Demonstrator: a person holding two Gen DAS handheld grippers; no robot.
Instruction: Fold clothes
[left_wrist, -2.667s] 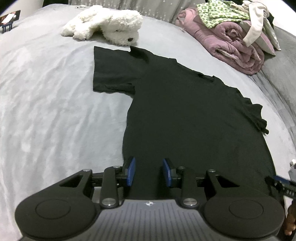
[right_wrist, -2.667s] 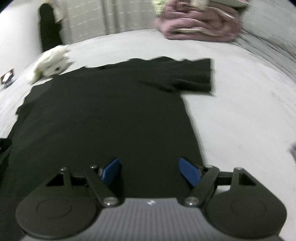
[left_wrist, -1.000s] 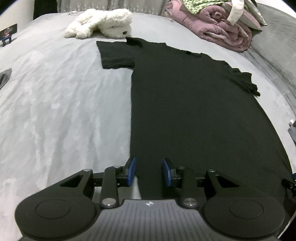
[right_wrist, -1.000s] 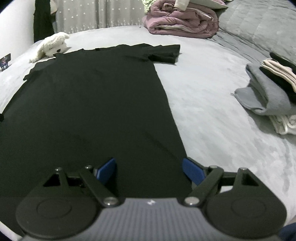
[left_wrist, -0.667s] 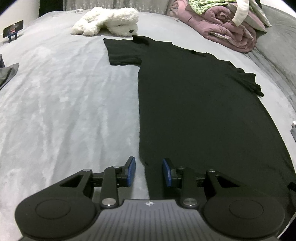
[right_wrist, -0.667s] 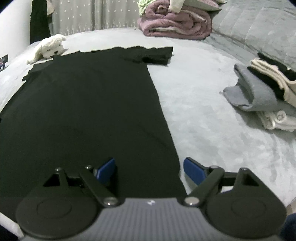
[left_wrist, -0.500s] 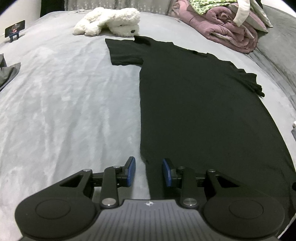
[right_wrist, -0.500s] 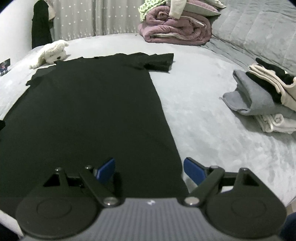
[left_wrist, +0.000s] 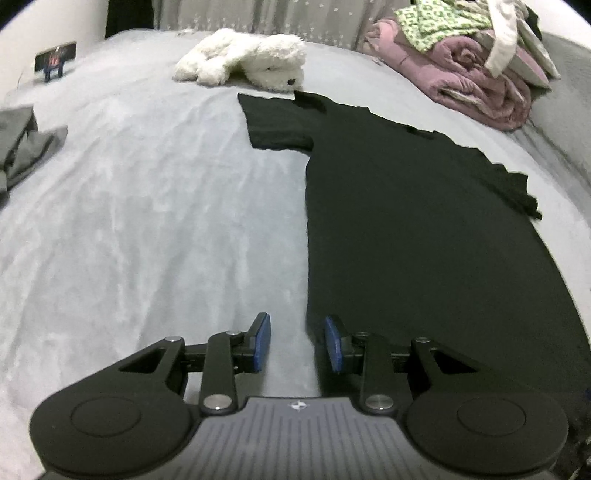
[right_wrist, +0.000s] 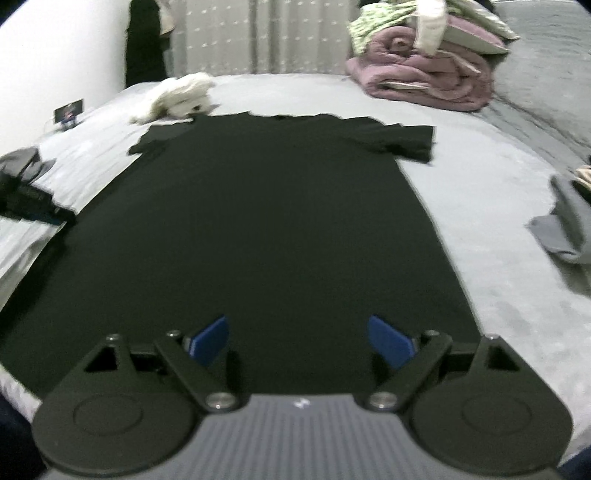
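Both my grippers, left gripper (left_wrist: 296, 341) and right gripper (right_wrist: 299, 339), hang open and empty near the bottom edge of the black shirt (left_wrist: 417, 236) spread flat on the bed (left_wrist: 147, 221), so I probably grab that edge next.

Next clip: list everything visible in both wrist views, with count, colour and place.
Black short-sleeved t-shirt: one, black, spread flat on the bed.
Grey bed cover: one, grey, under everything.
White plush toy: one, white, beyond the shirt's collar end.
Rolled mauve blanket: one, mauve, far corner, with green-patterned cloth on top.
Grey folded garment: one, grey, right edge of the right wrist view.
Dark grey garment: one, left edge.
Small picture stand: one, far left.
Left hand-held gripper: black, blue pads, open at the shirt's hem corner.
Right hand-held gripper: same, open wide.
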